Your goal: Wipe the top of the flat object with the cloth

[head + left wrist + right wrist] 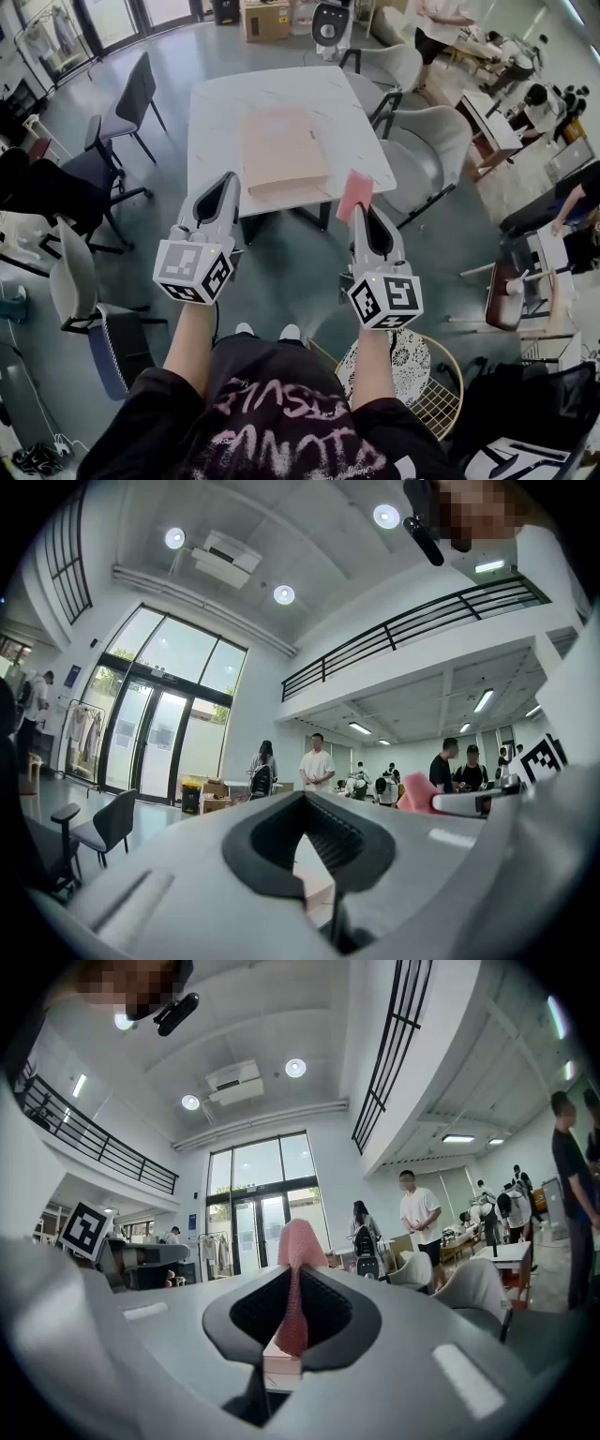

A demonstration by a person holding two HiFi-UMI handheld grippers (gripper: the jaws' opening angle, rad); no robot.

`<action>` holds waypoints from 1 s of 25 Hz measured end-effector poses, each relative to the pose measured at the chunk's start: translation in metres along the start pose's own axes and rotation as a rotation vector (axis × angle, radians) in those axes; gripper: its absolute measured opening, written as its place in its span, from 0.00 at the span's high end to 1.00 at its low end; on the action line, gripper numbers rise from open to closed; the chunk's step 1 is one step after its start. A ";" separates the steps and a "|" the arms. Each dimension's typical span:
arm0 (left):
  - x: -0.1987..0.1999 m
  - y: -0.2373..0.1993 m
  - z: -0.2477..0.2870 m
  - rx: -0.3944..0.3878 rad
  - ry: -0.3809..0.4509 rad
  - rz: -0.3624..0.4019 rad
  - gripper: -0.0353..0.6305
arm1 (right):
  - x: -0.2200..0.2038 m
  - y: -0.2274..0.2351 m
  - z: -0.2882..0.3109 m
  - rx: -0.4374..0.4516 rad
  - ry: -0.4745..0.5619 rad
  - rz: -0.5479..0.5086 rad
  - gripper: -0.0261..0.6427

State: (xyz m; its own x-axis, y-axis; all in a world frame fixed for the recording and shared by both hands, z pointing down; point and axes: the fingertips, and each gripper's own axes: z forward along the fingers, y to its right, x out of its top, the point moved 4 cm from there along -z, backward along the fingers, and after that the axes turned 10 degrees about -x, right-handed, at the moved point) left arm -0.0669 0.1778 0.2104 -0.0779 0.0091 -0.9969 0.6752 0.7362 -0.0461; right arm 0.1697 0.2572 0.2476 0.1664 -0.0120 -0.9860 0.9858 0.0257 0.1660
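Right gripper clenched on pink cloth, which stuck out toward 12 o'clock. Left gripper jaws together, empty. Tan flat object lay on white table at 12 o'clock from both.

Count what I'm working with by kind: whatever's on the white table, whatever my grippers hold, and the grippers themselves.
Pink cloth: 1
Tan flat object, lying on the table: 1
Grippers: 2, the left gripper shut and empty, the right gripper shut on the cloth
Total: 4
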 end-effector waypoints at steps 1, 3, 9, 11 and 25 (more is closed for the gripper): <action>0.000 0.001 0.000 0.002 0.000 0.002 0.95 | -0.001 0.000 0.000 0.002 -0.001 -0.006 0.89; -0.002 0.003 -0.001 0.006 -0.004 0.005 0.95 | -0.003 0.001 0.001 0.006 -0.005 -0.018 0.89; -0.004 0.004 -0.003 0.035 -0.008 0.004 0.95 | -0.008 0.004 0.003 0.036 -0.007 0.007 0.89; -0.003 0.005 -0.003 0.040 -0.006 0.008 0.95 | -0.007 0.005 0.004 0.044 -0.004 0.009 0.89; 0.001 0.018 0.003 0.049 -0.006 0.031 0.95 | -0.007 0.015 0.004 0.074 0.007 0.018 0.89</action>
State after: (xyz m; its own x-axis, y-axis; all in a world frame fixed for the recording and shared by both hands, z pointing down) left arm -0.0528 0.1886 0.2082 -0.0524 0.0270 -0.9983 0.7125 0.7015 -0.0185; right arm 0.1835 0.2538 0.2570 0.1841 -0.0049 -0.9829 0.9817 -0.0483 0.1841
